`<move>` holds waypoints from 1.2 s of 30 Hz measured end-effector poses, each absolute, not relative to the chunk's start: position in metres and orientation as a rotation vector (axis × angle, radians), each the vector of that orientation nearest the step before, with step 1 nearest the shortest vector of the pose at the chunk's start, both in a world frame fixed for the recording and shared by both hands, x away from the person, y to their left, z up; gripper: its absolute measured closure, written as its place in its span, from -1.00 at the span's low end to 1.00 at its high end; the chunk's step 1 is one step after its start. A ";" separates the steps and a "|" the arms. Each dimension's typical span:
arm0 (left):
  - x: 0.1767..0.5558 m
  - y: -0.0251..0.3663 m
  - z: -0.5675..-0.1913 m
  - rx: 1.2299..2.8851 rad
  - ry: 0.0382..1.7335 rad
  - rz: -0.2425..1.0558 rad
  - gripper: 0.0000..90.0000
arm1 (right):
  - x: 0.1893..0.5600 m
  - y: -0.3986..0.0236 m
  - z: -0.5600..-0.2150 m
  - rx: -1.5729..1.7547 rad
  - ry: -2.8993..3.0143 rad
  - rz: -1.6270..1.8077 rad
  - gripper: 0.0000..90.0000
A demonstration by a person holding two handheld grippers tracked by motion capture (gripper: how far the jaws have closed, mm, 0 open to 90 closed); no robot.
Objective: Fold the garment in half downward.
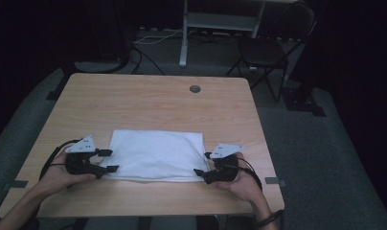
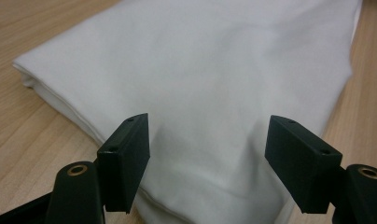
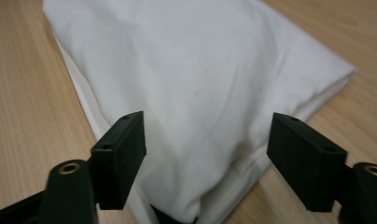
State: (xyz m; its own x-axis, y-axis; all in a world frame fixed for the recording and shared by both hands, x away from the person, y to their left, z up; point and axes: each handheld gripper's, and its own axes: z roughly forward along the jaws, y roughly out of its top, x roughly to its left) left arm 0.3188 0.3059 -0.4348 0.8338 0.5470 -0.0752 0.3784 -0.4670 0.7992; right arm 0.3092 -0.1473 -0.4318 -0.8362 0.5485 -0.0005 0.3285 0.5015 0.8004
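A folded white cloth (image 1: pixel 155 154) lies flat on the wooden table (image 1: pixel 153 103), near its front edge. My left gripper (image 1: pixel 108 161) sits at the cloth's left end, held in a hand, its jaws standing wide apart. In the left gripper view the white cloth (image 2: pixel 214 79) spreads out beyond the left gripper (image 2: pixel 207 161), and neither pad presses on it. My right gripper (image 1: pixel 204 164) is at the cloth's near right corner, open too. The right gripper view has the cloth's (image 3: pixel 196 84) corner lying between the pads of the right gripper (image 3: pixel 207 161), untouched by them.
A round cable hole (image 1: pixel 195 88) sits near the table's far edge. Beyond the table stand a dark folding chair (image 1: pixel 268 48) and a white metal frame (image 1: pixel 215 21) on grey carpet. Bare wood surrounds the cloth on all sides.
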 end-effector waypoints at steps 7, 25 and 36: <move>0.320 0.310 -0.422 2.031 0.687 0.257 -0.54 | 0.301 -0.128 -0.417 0.691 2.475 1.317 -0.71; 0.333 0.297 -0.406 2.011 0.704 0.330 -0.54 | 0.293 -0.069 -0.416 0.534 2.536 1.386 -0.71; 0.372 0.296 -0.392 2.017 0.745 0.354 -0.54 | 0.297 -0.043 -0.407 0.464 2.564 1.409 -0.71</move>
State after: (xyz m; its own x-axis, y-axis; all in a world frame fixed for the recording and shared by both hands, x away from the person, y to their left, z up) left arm 0.3723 0.2960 -0.3924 0.7750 0.6304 -0.0441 0.3635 -0.3877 0.8471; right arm 0.2965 -0.0432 -0.4075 -0.9352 0.3540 -0.0063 0.1844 0.5023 0.8448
